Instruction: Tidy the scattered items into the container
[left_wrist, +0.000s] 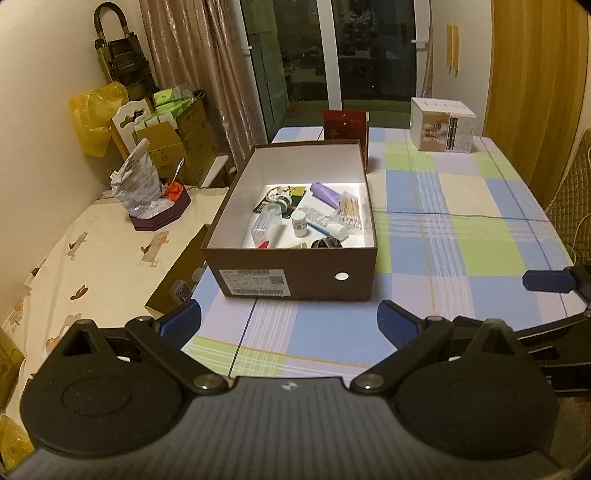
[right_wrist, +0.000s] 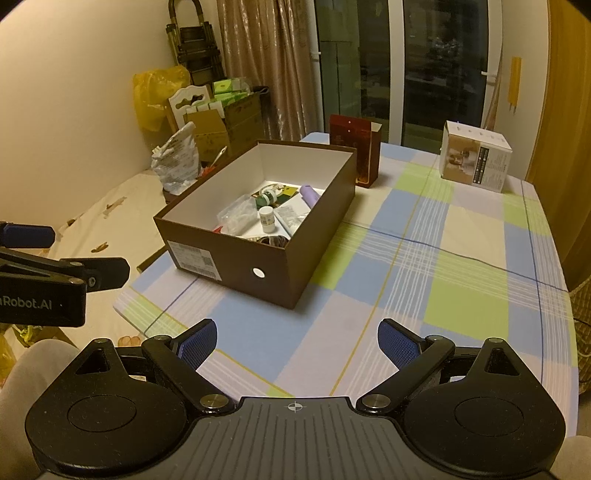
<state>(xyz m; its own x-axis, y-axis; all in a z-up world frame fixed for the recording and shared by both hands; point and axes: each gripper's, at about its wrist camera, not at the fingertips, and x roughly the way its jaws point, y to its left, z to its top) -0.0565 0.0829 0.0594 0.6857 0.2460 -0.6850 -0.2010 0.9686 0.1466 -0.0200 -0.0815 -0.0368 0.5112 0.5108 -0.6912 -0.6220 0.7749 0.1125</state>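
Near the table's left edge: brown cardboard shoebox (left_wrist: 295, 275), filled; my left gripper (left_wrist: 290, 325) and right gripper (right_wrist: 297, 345) wide, empty. Risk: nudging it overboard.

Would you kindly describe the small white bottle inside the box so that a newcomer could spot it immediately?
Start at the checked tablecloth and find the open brown shoebox standing on it. Among the clutter on the box's white floor, the small white bottle stands upright near the middle. Unlike the lilac tube and the cotton swabs lying flat near it, it is squat, white-capped and labelled.
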